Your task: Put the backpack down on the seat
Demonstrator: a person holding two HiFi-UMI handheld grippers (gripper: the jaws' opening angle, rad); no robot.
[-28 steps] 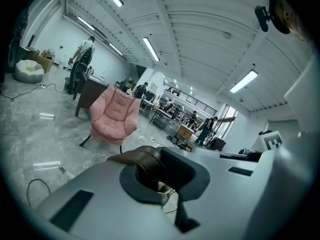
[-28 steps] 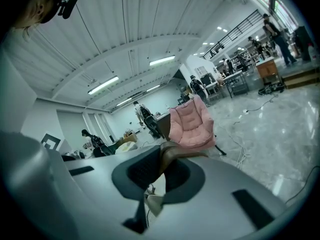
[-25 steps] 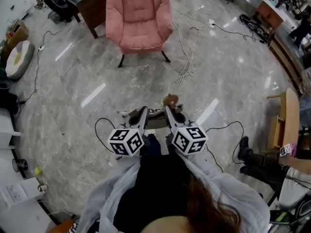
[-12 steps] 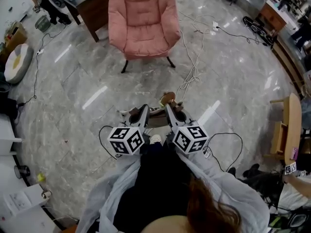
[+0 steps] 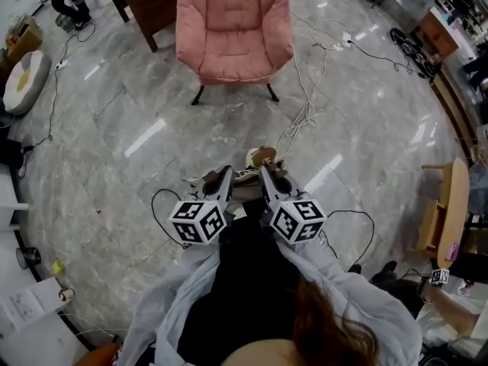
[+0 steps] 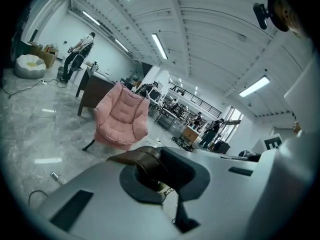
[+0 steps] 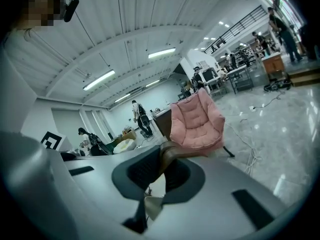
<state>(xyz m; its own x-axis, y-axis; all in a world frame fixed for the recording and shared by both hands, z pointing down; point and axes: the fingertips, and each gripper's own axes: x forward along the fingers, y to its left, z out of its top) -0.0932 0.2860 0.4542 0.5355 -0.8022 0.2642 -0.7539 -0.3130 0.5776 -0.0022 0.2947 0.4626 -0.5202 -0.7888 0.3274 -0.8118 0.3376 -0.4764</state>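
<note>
- A wide hall with a grey marble floor (image 5: 114,128); loose white cables (image 5: 305,113) trail across it, and a dark wooden desk (image 5: 149,2) stands at the far left
- A pink armchair (image 5: 232,29) stands ahead of the person, well apart from both grippers, with nothing lying on its seat
- The left hand-held gripper (image 5: 223,174) is pressed together on a brown strap (image 6: 142,159), which passes between its jaws
- The right hand-held gripper (image 5: 265,171) is likewise clamped, pinching a second brown strap (image 7: 170,156) with a pale tag hanging below it
- The backpack (image 5: 258,162) hangs in the air between and just ahead of the two grippers, over the floor; only a brown, tan and white part of it shows, so its shape is hard to make out
- The two grippers are held side by side, close in front of the person's body
</note>
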